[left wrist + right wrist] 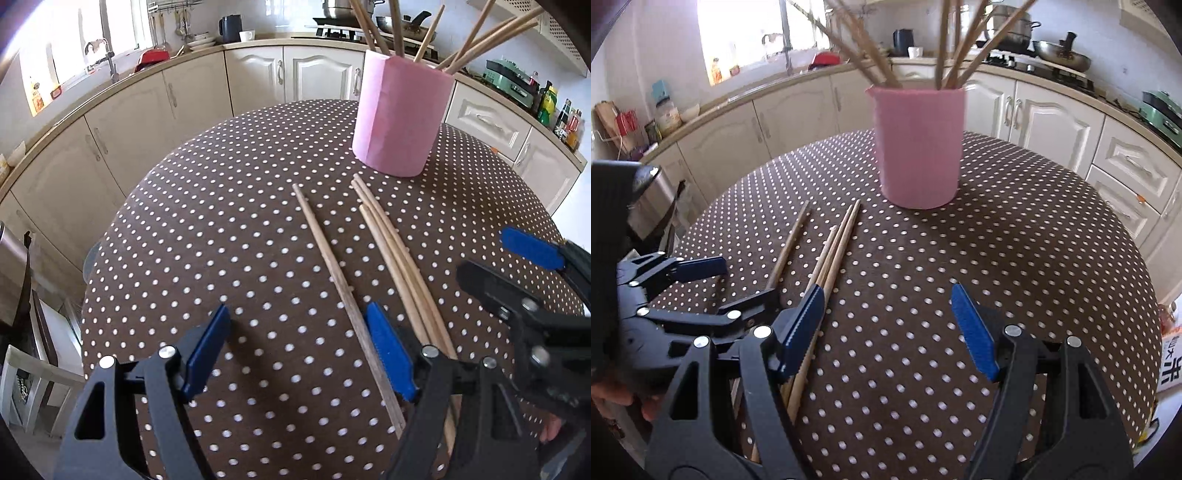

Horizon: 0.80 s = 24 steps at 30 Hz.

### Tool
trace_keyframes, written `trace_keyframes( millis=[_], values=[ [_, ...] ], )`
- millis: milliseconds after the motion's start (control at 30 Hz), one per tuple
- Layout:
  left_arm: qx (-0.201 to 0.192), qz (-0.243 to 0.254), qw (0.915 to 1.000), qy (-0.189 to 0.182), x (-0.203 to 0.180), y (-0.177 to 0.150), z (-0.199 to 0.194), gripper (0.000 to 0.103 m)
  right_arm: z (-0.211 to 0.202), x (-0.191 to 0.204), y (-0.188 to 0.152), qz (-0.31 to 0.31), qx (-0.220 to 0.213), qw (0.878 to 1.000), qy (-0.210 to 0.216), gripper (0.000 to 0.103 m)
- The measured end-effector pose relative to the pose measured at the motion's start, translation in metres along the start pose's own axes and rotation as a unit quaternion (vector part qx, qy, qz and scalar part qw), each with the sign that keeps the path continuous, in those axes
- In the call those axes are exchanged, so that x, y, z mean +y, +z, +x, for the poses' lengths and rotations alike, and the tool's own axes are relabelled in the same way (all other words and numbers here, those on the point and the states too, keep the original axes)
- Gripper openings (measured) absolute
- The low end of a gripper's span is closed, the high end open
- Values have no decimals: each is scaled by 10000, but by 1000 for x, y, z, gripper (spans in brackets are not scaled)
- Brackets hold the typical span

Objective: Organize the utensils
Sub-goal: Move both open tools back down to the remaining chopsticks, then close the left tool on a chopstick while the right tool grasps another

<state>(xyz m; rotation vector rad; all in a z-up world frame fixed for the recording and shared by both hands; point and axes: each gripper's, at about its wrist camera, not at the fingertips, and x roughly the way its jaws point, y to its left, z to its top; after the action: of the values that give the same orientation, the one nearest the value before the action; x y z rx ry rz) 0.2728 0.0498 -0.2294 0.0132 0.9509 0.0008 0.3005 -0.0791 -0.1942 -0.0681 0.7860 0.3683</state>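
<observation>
A pink cup [400,114] [919,147] full of wooden chopsticks stands on the far side of a round table with a brown dotted cloth [221,258] [997,240]. In front of it lie a single chopstick [325,251] [788,247] and a bundle of three chopsticks [391,240] [836,251]. My left gripper [297,350] [731,284] hovers open. The single chopstick runs between its fingers, close to the right pad. My right gripper [889,325] [509,266] is open with only cloth between its pads. The bundle passes under its left pad.
Cream kitchen cabinets [147,122] [1045,114] and a cluttered counter curve around behind the table. A steel bin [653,195] and a white chair [29,376] stand left of the table. The two grippers are close together near the table's front edge.
</observation>
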Motion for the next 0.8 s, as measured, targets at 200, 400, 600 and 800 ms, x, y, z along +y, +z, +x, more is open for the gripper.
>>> trace_keyframes(
  millis=[200, 400, 600, 800],
  values=[
    [-30, -96, 9999, -62, 19, -5, -4, 75, 21, 8, 8, -41, 303, 9995, -18, 71],
    [-70, -105, 9999, -100, 21, -6, -4, 75, 32, 16, 12, -121, 439, 9990, -1, 61],
    [-77, -87, 9999, -111, 24, -1, -1, 75, 31, 14, 10, -139, 553, 9984, 56, 55],
    [-59, -140, 9998, -84, 23, 10, 6, 75, 43, 19, 25, -314, 849, 9959, 86, 54]
  ],
)
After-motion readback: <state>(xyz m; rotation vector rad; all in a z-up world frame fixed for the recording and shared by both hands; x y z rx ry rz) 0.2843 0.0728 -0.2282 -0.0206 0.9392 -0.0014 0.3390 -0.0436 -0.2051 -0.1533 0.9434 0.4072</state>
